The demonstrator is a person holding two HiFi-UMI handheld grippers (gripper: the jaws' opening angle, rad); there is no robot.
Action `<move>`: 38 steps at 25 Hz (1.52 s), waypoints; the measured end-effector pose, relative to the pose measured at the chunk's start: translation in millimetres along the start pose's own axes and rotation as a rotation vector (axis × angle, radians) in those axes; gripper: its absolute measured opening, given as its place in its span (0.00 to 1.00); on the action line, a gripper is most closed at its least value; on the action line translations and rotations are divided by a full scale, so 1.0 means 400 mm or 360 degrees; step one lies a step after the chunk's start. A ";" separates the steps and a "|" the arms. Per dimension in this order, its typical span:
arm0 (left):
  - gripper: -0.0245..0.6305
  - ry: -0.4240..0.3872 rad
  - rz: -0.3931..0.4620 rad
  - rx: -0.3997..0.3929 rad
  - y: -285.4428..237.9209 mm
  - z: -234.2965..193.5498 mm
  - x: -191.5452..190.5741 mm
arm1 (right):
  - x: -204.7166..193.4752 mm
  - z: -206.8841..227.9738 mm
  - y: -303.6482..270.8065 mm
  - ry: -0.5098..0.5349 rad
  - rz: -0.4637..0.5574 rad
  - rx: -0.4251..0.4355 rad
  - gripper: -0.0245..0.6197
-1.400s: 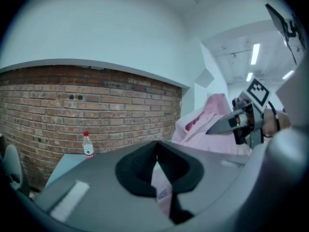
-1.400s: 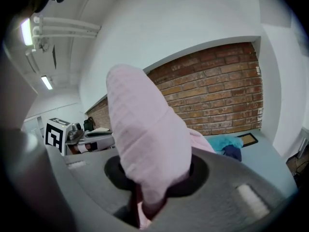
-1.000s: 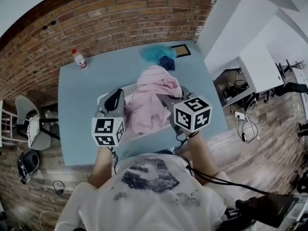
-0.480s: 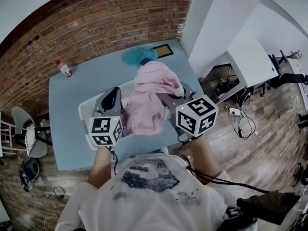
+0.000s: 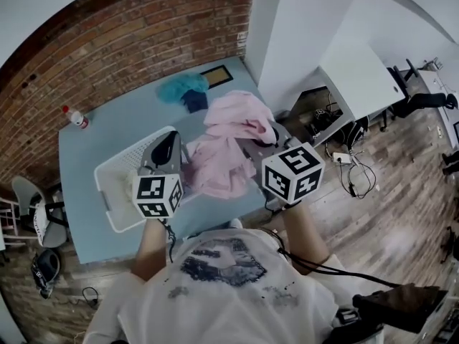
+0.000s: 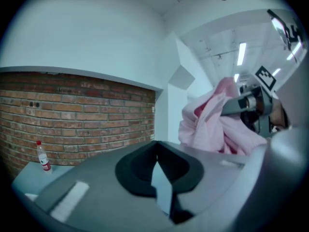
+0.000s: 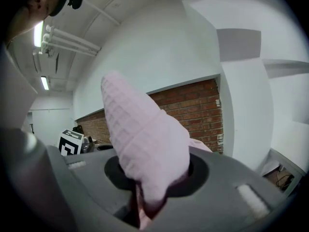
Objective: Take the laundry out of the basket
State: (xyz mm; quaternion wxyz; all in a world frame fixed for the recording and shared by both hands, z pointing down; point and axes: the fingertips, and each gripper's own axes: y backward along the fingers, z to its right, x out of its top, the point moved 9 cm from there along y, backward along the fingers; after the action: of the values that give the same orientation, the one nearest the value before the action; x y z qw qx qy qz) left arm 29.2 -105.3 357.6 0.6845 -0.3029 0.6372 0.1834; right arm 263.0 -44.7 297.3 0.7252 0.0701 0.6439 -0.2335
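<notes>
1. The right claw (image 7: 143, 197) is nearly closed and pinches a bunch of the pink garment (image 7: 140, 139), which stands up thick between its jaws. Hold that pinch firm, since the fabric looks soft and could slide out.
2. The garment hangs in the air from that claw, above the worktop (image 5: 115, 138). Its lower folds are beside the right end of the white basket (image 5: 107, 192); I cannot tell whether the hem is free of the rim. Lift higher before moving sideways, so nothing snags.
3. The left claw (image 6: 157, 170) is closed with nothing in it, just beside the garment. It could open and take a lower fold to stop the cloth trailing.
4. Set the garment down on bare worktop, clear of the teal cloth (image 5: 179, 86) at the far edge.
</notes>
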 end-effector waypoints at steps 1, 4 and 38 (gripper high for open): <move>0.02 0.0000 -0.0002 -0.0012 -0.014 0.017 -0.003 | -0.008 0.016 0.011 -0.0008 -0.0006 -0.0011 0.20; 0.02 0.0002 -0.0017 -0.0044 -0.052 0.069 -0.016 | -0.038 0.066 0.047 -0.0037 -0.0023 -0.0042 0.20; 0.02 0.0032 -0.0363 -0.0210 -0.245 0.241 -0.226 | -0.603 0.331 -0.079 -0.0165 -0.0630 -0.0290 0.22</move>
State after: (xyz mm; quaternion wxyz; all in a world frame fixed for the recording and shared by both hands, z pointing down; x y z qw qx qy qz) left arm 154.2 -103.9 464.6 0.6731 -0.4195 0.5920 0.1427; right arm 353.9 -65.9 558.0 0.7008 -0.1355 0.6253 -0.3154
